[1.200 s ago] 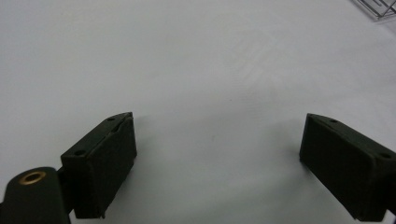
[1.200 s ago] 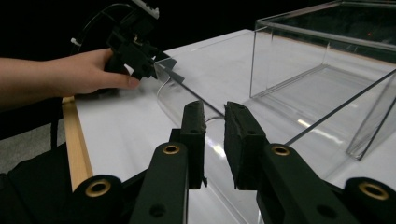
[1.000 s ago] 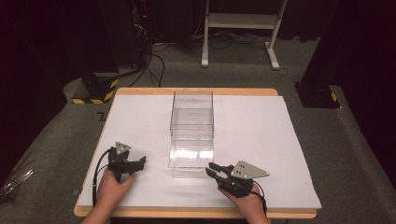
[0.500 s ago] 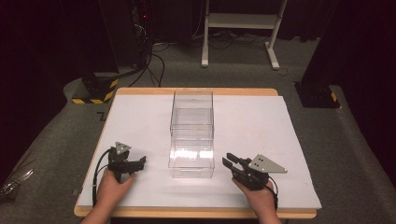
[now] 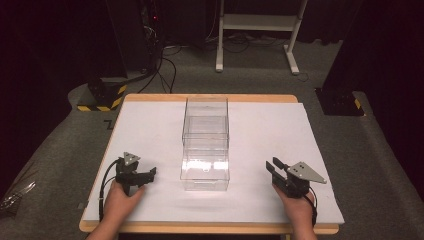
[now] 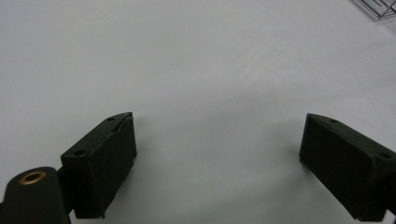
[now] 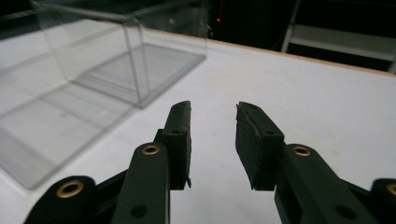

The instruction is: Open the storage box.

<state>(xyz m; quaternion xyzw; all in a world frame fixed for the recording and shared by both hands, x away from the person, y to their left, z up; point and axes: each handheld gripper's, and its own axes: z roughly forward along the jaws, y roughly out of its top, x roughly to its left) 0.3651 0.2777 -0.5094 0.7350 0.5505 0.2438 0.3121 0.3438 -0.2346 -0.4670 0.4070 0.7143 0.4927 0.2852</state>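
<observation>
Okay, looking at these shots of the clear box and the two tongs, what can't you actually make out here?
- Clear box, high view: transparent walls and glare hide whether it is one piece or a drawer pulled out of a sleeve.
- Clear box, right gripper view: near end cut by the left edge.
- Left gripper view: only a box corner at the top edge.
- Left tongs, high view: too small to judge opening.

Grey carpet floor [image 5: 65, 145], dark room, white stand [image 5: 257, 22].

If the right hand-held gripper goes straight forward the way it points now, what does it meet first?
Probably nothing on the table: the right hand-held gripper, jaws open and empty, points past the clear box, which stays to its left. Ahead lies bare white table up to its far edge.
</observation>
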